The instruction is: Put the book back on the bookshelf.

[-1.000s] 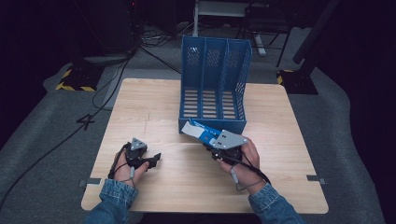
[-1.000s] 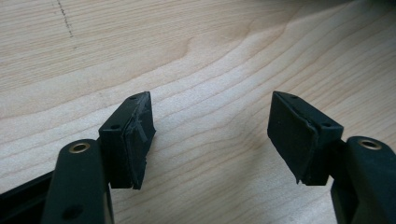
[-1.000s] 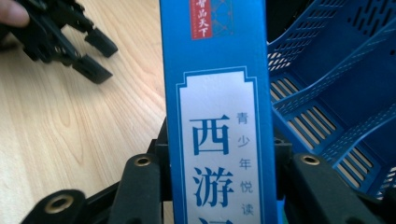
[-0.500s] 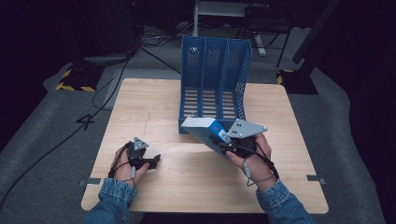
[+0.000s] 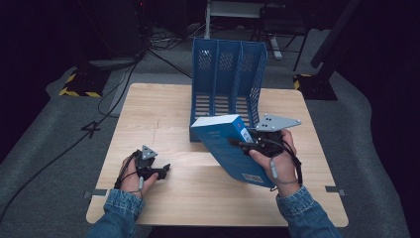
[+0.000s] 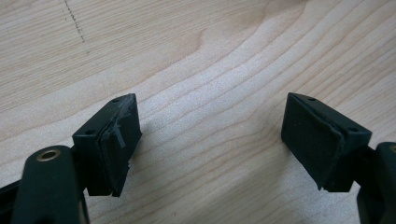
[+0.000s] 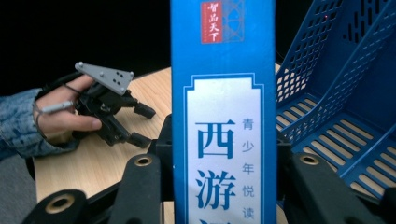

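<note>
Where cables cross grey carpet (image 5: pixel 59 163), pale wooden table (image 5: pixel 163 114).

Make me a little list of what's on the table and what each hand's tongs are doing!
table: light wood
blue file rack: stands upright at the far middle
blue book: lifted and tilted in front of the rack
right tongs: shut on the blue book
left tongs: open, nothing between them, low over the bare wood
</note>
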### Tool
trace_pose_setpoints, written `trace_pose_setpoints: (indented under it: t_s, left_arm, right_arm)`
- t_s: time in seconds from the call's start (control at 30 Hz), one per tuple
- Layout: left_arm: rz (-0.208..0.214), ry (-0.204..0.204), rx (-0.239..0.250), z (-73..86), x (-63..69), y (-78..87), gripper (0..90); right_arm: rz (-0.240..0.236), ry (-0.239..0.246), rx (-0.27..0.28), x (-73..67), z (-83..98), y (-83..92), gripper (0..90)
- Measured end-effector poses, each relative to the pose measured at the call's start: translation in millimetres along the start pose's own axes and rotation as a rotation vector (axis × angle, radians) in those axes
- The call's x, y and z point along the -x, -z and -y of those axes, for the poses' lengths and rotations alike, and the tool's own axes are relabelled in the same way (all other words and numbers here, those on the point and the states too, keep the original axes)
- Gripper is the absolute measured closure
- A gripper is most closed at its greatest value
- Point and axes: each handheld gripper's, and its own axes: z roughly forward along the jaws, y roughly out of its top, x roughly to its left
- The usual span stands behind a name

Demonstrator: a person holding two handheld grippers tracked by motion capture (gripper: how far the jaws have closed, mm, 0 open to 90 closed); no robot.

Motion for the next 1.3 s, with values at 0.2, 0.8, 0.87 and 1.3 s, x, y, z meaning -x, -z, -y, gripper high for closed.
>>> trace_pose_setpoints:
  t_s: [0.2,0.8,0.87,1.3]
  left_arm:
    - [0.0,0.0,0.0,0.0,0.0,0.0,20.3]
    - [0.007,-0.011,-0.01,-5.5,-1.8,-4.9,17.2]
    - [0.006,-0.011,-0.009,-7.1,-2.1,-6.8,16.2]
    - [0.007,-0.009,-0.01,-8.7,-2.1,-8.7,15.0]
  right_arm:
    - [-0.014,-0.056,0.042,9.0,0.7,4.4,61.3]
    - [0.015,-0.092,0.144,33.6,-11.6,23.7,61.3]
    - [0.028,-0.091,0.151,36.9,-14.9,29.0,61.3]
    - [0.108,-0.068,0.124,65.4,-36.5,43.4,61.3]
